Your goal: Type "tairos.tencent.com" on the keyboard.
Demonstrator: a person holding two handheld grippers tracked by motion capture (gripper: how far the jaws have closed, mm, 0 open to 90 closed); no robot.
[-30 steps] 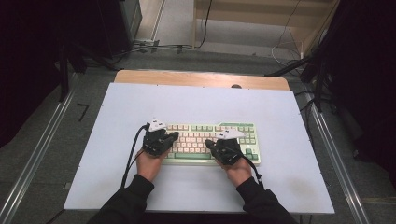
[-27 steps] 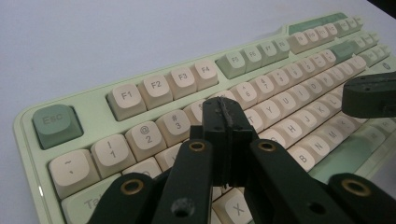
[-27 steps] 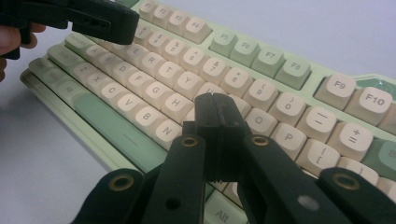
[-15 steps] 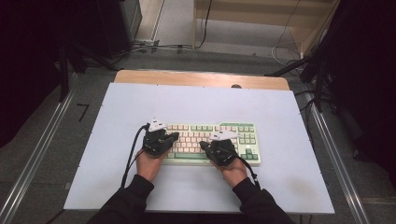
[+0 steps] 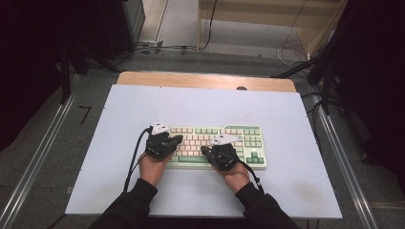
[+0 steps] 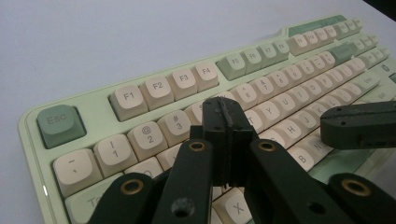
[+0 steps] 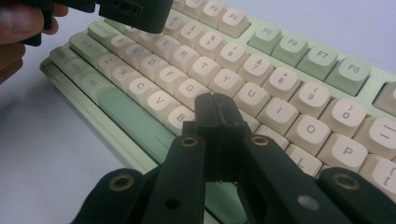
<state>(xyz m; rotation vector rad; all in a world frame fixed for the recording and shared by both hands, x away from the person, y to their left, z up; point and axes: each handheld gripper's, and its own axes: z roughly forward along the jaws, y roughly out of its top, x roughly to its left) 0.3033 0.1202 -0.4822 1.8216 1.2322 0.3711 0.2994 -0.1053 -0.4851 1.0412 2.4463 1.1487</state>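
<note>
High view: a pale green keyboard [image 5: 217, 145] with cream keys lies flat on the white counter [image 5: 200, 102], nearer the counter's near edge than its far edge and roughly midway between the left and right edges, its long side parallel to the near edge. The left gripper [image 5: 162, 143] sits over the keyboard's left end, and the right gripper [image 5: 220, 151] sits over its middle, close to the near row of keys. Each is held by a hand coming in over the near edge.

In the left gripper view, the left gripper [image 6: 226, 122] has its two black jaws pressed together with no gap and nothing between them, the tips poised over the number and upper letter rows, just past the 3 key; whether they touch a key I cannot tell. In the right gripper view, the right gripper [image 7: 215, 114] is likewise closed tight on nothing, its tips over the letter rows around the H and B keys, near the green space bar [image 7: 135, 119].
</note>
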